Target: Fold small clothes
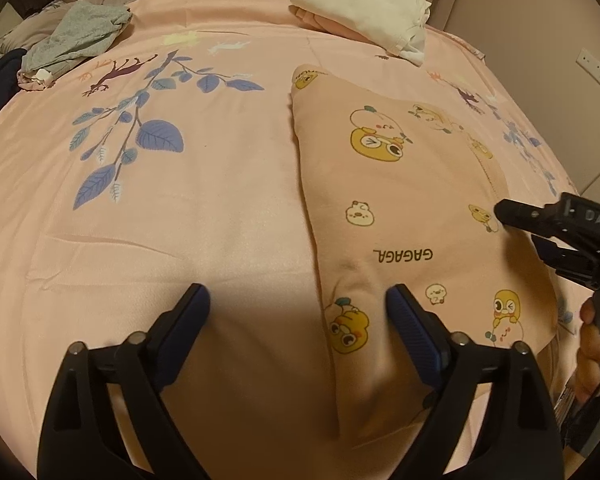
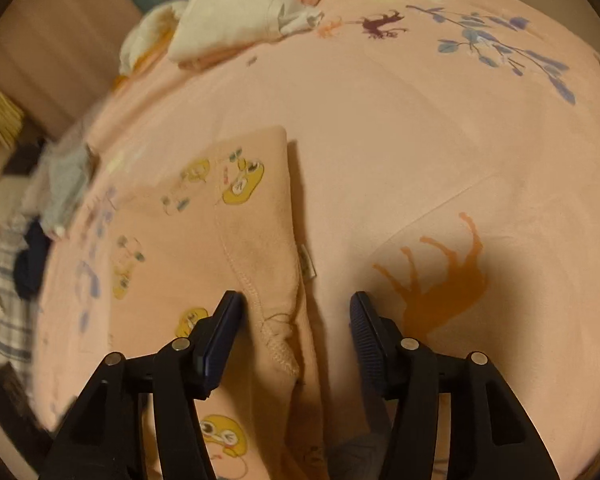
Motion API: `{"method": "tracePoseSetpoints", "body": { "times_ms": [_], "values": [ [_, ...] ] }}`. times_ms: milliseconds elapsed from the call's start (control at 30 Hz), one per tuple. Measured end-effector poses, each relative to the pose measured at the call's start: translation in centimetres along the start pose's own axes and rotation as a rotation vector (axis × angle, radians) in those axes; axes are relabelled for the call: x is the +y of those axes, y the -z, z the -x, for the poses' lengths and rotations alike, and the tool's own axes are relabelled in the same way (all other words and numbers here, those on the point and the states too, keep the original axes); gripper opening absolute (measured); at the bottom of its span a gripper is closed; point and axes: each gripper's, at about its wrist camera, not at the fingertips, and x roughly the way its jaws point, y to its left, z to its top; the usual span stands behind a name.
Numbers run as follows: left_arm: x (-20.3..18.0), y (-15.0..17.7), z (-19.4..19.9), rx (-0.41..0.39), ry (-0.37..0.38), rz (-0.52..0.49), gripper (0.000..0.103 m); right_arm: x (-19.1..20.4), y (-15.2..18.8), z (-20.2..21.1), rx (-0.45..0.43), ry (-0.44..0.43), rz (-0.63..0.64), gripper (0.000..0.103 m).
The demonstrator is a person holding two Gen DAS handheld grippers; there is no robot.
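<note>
Left gripper point(image 1: 298, 300) fills the bottom of its own view, jaws spread wide, nothing clamped between them. Its right-hand finger point(image 1: 410, 320) sits against the near left edge of the pink printed garment point(image 1: 404, 200), while the other finger hangs over bare pink bedsheet point(image 1: 220, 200). That garment lies flat, ahead and to the right of the tool, cartoon ducks and the word GAGAGA across it. Coming in from the far right edge, the right gripper point(image 1: 504, 212) reaches its dark tip over the garment's right side; from this angle I can't say how far it is open. Well ahead of the jaws sits a folded white pile point(image 1: 360, 0), and far off to the left a crumpled grey garment point(image 1: 76, 36).

Over to the right wrist view: the right gripper point(image 2: 296, 312) is also wide open and grips nothing. Between its fingers runs the garment's stitched seam and bunched edge point(image 2: 278, 320), with a small tag point(image 2: 308, 264) just ahead. Its left finger point(image 2: 220, 332) hovers over the printed cloth point(image 2: 236, 208), possibly touching, though the blur makes that hard to call. Beyond its right finger lies sheet with an orange animal print point(image 2: 444, 280). Up ahead, the white pile point(image 2: 228, 20) again.
</note>
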Motion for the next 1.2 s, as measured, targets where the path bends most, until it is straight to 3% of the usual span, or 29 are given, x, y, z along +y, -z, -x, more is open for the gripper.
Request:
{"method": "tracePoseSetpoints", "body": {
  "times_ms": [133, 233, 367, 567, 600, 667, 733, 800, 867, 1033, 1200],
  "values": [
    [0.0, -0.2, -0.1, -0.019, 0.026, 0.009, 0.102, -0.4, 0.0, 0.5, 0.021, -0.052, -0.007, 0.068],
    [0.7, -0.8, 0.0, -0.018, 0.078, 0.066, 0.103, -1.0, 0.2, 0.2, 0.052, -0.102, 0.002, 0.07],
    [1.9, -2.7, -1.0, 0.026, 0.272, 0.207, 0.102, -1.8, 0.2, -0.1, 0.066, -0.19, -0.022, 0.071],
    [0.1, -5.4, -3.7, 0.153, 0.497, 0.19, 0.099, -1.0, -0.1, -2.3, 0.124, -0.461, -0.051, 0.071],
    [-0.3, -5.8, -4.1, 0.17, 0.504, 0.179, 0.095, -0.7, -0.2, -2.6, 0.13, -0.46, -0.04, 0.067],
    [-0.3, -6.2, -4.3, 0.175, 0.477, 0.2, 0.08, -0.2, -0.4, -3.1, 0.128, -0.411, -0.032, 0.046],
    [0.5, -6.3, -4.6, 0.171, 0.455, 0.258, 0.05, -0.6, -0.5, -3.3, 0.127, -0.407, -0.042, 0.037],
    [1.4, -6.3, -5.2, 0.182, 0.483, 0.33, 0.043, -1.3, -0.3, -3.3, 0.121, -0.438, -0.055, 0.033],
    [1.6, -6.4, -5.4, 0.19, 0.489, 0.357, 0.041, -1.6, -0.1, -3.3, 0.11, -0.451, -0.06, 0.031],
    [0.6, -6.6, -5.1, 0.156, 0.467, 0.294, 0.036, -1.8, 0.0, -3.3, 0.1, -0.456, -0.066, 0.03],
    [1.9, -6.7, -5.0, 0.157, 0.499, 0.334, 0.032, -2.2, 0.1, -3.1, 0.092, -0.467, -0.085, 0.028]
  ]
}}
